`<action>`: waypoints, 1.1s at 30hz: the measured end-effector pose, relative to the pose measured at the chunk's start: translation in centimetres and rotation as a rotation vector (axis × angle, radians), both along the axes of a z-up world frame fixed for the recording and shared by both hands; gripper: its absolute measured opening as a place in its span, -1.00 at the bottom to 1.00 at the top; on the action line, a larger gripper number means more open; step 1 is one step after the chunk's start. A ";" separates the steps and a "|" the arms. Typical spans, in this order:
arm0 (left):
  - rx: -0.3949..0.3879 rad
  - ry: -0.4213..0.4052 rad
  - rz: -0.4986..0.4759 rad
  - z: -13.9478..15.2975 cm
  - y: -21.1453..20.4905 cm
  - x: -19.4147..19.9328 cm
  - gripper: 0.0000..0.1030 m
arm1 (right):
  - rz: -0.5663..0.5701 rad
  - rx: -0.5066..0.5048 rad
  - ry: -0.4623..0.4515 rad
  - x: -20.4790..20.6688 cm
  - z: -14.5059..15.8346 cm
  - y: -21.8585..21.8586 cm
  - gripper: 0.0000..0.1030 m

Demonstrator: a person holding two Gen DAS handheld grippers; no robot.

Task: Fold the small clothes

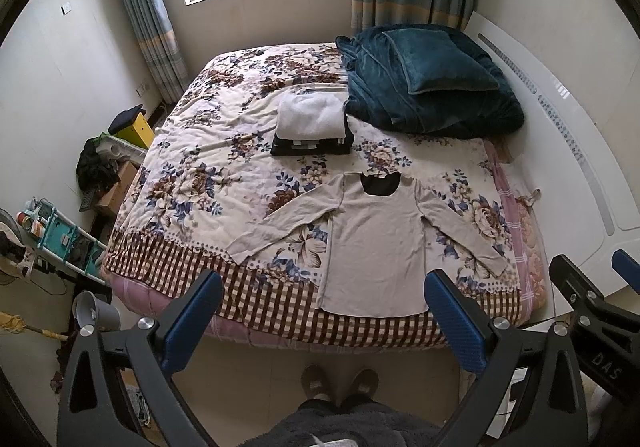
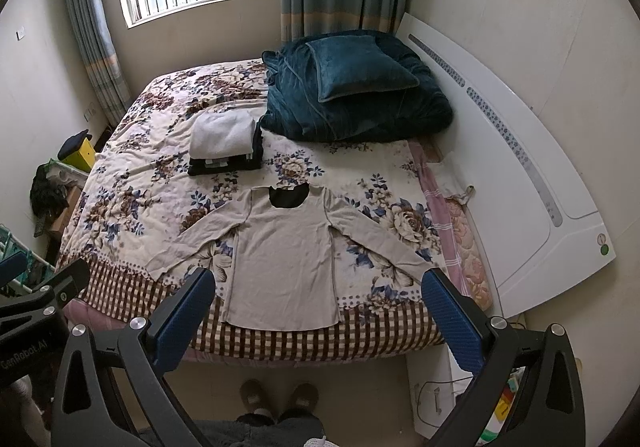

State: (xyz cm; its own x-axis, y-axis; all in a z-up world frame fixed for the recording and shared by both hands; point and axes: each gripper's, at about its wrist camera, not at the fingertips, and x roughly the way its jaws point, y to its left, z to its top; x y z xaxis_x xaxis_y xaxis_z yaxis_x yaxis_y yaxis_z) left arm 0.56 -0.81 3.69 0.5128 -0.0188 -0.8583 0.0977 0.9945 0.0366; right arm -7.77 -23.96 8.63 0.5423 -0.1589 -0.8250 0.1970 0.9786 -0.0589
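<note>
A beige long-sleeved shirt (image 1: pixel 376 243) with a black collar lies flat on the floral bed, sleeves spread, hem toward the near edge; it also shows in the right wrist view (image 2: pixel 284 263). A stack of folded clothes (image 1: pixel 312 125), white on top of dark, sits behind it, and shows in the right wrist view (image 2: pixel 226 145). My left gripper (image 1: pixel 324 319) is open and empty, held above the bed's near edge in front of the shirt. My right gripper (image 2: pixel 320 315) is open and empty, also held short of the shirt's hem.
A dark teal blanket with a pillow (image 1: pixel 432 83) lies at the bed's far right. A white headboard (image 2: pixel 532 183) runs along the right. Boxes, a rack and a bin (image 1: pixel 96 311) crowd the floor on the left. The person's slippers (image 1: pixel 340 383) stand at the bed's foot.
</note>
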 end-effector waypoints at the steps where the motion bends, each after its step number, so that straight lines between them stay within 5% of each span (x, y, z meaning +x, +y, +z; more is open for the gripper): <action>1: -0.002 0.000 0.001 0.2 -0.1 0.2 1.00 | 0.000 0.000 -0.001 0.0 0.0 0.0 1.00; 24: -0.019 -0.003 -0.010 0.7 0.4 0.5 1.00 | -0.031 -0.001 -0.009 0.2 1.3 -2.1 1.00; 29: 0.002 -0.032 -0.025 -1.0 0.7 2.1 1.00 | -0.105 0.024 0.008 1.2 -1.0 -3.2 1.00; 33: 0.024 -0.034 -0.035 -5.0 0.3 5.2 1.00 | -0.219 0.048 0.034 2.9 -5.2 -5.3 1.00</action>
State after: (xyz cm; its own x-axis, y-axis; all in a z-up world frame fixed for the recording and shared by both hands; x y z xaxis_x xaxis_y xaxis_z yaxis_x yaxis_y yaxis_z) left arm 5.72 -0.48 -1.34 0.5414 -0.0167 -0.8406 0.1302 0.9894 0.0642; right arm -4.89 -29.24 3.40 0.4706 -0.2299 -0.8519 0.4042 0.9144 -0.0235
